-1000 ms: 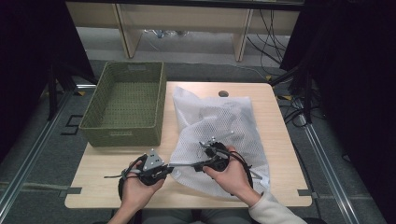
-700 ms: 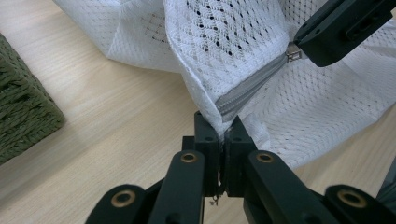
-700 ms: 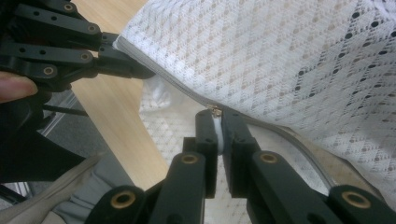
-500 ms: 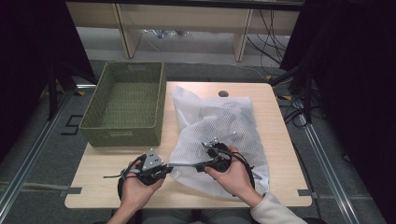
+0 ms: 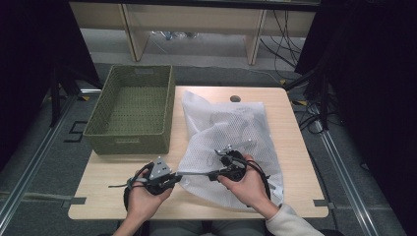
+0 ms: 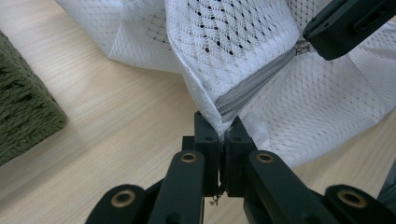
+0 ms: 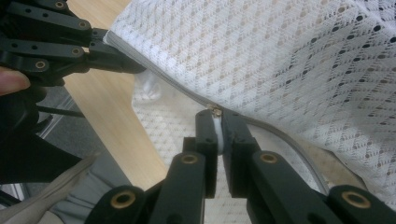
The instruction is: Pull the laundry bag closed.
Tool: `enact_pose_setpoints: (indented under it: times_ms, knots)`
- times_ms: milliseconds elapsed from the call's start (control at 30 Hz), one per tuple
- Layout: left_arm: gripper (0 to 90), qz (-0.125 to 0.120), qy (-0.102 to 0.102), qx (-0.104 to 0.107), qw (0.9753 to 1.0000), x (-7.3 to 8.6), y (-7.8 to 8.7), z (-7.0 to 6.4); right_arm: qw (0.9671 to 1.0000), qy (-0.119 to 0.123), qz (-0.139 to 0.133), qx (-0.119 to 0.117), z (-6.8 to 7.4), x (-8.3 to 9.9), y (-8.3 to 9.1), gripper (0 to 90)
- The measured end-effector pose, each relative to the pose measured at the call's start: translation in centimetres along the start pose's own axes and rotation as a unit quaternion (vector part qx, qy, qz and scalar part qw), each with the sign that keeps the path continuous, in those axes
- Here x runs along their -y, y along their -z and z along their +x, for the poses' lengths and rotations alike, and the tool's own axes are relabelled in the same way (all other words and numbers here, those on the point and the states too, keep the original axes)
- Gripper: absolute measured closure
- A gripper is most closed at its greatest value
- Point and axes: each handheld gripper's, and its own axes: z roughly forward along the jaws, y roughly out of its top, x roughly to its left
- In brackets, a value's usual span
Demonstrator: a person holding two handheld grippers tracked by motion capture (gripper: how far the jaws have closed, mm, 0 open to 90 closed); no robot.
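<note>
White mesh makes up the laundry bag [image 5: 231,142] that lies spread over the right half of the wooden worktop [image 5: 98,196], just beside the green woven basket [image 5: 132,110], which stands at the worktop's left edge. The bag's near corner is lifted, and its grey zipper [image 6: 254,84] is stretched taut between the two tools. The left gripper [image 6: 222,133] is clamped on the fabric at the zipper's end, its jaws pressed together around the seam. The right gripper [image 7: 218,122] is closed on the small metal zipper pull [image 7: 215,111], which is pinched between the jaw tips; it is seen in the left gripper view as a black block meeting the slider.

The step in hand is judged to be the working of the zipper, with one end anchored while the slider is drawn along the track. Whether the bag is being opened or closed cannot be told. For the next move, steady tension is called for from the left gripper, and a straight pull along the zipper line from the right, so that mesh is not caught in the slider.
</note>
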Motion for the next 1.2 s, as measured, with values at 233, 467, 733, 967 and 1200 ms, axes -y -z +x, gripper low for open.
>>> enact_pose_setpoints:
  times_ms: [233, 467, 733, 967, 1200]
  knots:
    - [86.9, 0.002, 0.000, 0.001, 1.0000, 0.0, 0.0, 0.0, 1.0000, -0.004, 0.003, 0.005, 0.0, 0.2, 0.1, 86.9]
    - [86.9, 0.000, 0.000, -0.001, 1.0000, 0.0, 0.0, 0.0, 1.0000, -0.004, 0.006, 0.002, -0.3, 0.4, 0.0, 87.0]
    - [86.9, 0.001, 0.006, 0.001, 1.0000, 0.0, 0.0, -0.1, 0.9999, -0.014, 0.007, 0.007, -0.3, 0.6, 0.3, 87.0]
    - [86.9, 0.004, 0.008, 0.001, 1.0000, 0.0, 0.1, 0.0, 0.9995, -0.029, 0.010, 0.009, -0.4, 0.7, 0.6, 87.0]
    - [86.9, 0.003, 0.009, 0.002, 0.9999, 0.0, 0.1, 0.1, 0.9997, -0.023, 0.007, 0.012, -0.9, 0.9, 0.7, 87.0]
